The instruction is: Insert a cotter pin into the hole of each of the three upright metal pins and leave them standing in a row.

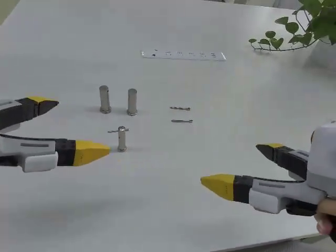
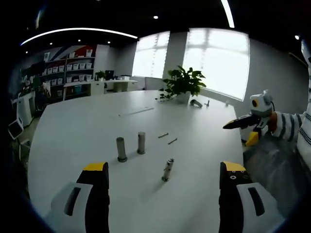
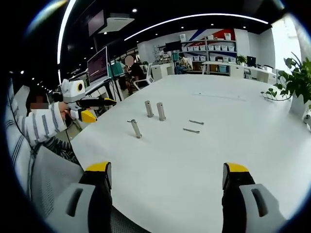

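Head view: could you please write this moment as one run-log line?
left gripper open | right gripper open | front metal pin holds a cotter pin | back metal pins unfilled | loose cotter pins on table

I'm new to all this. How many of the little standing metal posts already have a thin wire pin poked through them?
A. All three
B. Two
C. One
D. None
C: only the front pin carries a cotter pin through its top. The back left pin and back right pin are bare, and two loose cotter pins lie on the table.
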`<state>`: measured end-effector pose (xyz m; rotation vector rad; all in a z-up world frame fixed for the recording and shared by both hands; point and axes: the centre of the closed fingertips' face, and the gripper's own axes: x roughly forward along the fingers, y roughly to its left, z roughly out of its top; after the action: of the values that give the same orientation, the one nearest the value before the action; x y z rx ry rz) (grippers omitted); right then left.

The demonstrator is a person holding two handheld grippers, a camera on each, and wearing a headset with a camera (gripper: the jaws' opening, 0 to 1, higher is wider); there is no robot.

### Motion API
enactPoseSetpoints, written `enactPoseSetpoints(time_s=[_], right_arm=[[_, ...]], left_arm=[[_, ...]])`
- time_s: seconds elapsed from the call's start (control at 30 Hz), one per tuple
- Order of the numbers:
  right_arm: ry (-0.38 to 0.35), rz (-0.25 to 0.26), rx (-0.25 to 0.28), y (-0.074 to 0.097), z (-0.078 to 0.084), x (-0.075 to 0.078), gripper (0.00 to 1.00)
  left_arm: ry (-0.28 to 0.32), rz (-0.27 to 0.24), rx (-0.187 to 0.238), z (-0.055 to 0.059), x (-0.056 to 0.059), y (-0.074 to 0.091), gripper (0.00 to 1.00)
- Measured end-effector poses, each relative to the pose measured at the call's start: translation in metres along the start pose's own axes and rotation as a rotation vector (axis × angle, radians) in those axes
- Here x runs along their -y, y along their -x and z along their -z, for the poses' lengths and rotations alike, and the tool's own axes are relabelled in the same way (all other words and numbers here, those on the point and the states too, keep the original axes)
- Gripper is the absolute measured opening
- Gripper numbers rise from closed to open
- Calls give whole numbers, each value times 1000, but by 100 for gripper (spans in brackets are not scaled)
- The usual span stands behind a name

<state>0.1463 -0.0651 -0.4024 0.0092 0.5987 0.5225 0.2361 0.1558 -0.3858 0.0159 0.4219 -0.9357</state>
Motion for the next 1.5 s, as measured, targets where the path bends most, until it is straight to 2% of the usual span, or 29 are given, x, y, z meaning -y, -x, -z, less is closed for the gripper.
enactPoseSetpoints(time_s=[0.1, 0.27, 0.33, 0.5, 0.63, 0.73, 0.93, 1.13, 1.27, 1.43, 1.5], right_arm=[[1, 9, -7, 1, 2, 1, 93], [5, 21, -19, 3, 2, 2, 92], [9, 21, -27, 4, 1, 2, 92], [24, 31, -39, 7, -2, 4, 91], [17, 40, -33, 7, -4, 5, 90], [14, 45, -35, 5, -4, 6, 90], [6, 40, -49, 0, -2, 4, 89], [22, 15, -68, -7, 0, -2, 89], [26, 9, -81, -10, 0, -1, 88], [18, 11, -80, -11, -1, 2, 88], [21, 12, -81, -11, -2, 3, 88]], left_arm=[[19, -7, 20, -4, -11, -7, 89], [45, -67, 39, -8, -31, -21, 84], [52, -81, 45, -6, -43, -26, 80], [43, -102, 22, 6, -67, -44, 74], [33, -106, 33, 8, -79, -57, 66], [17, -116, 23, 9, -89, -68, 61], [-3, -103, 0, 12, -96, -85, 52], [-62, -82, -44, 17, -99, -102, 43], [-53, -67, -43, 19, -99, -110, 37], [-47, -77, -54, 24, -101, -116, 27], [-81, -93, -73, 27, -103, -118, 24]])
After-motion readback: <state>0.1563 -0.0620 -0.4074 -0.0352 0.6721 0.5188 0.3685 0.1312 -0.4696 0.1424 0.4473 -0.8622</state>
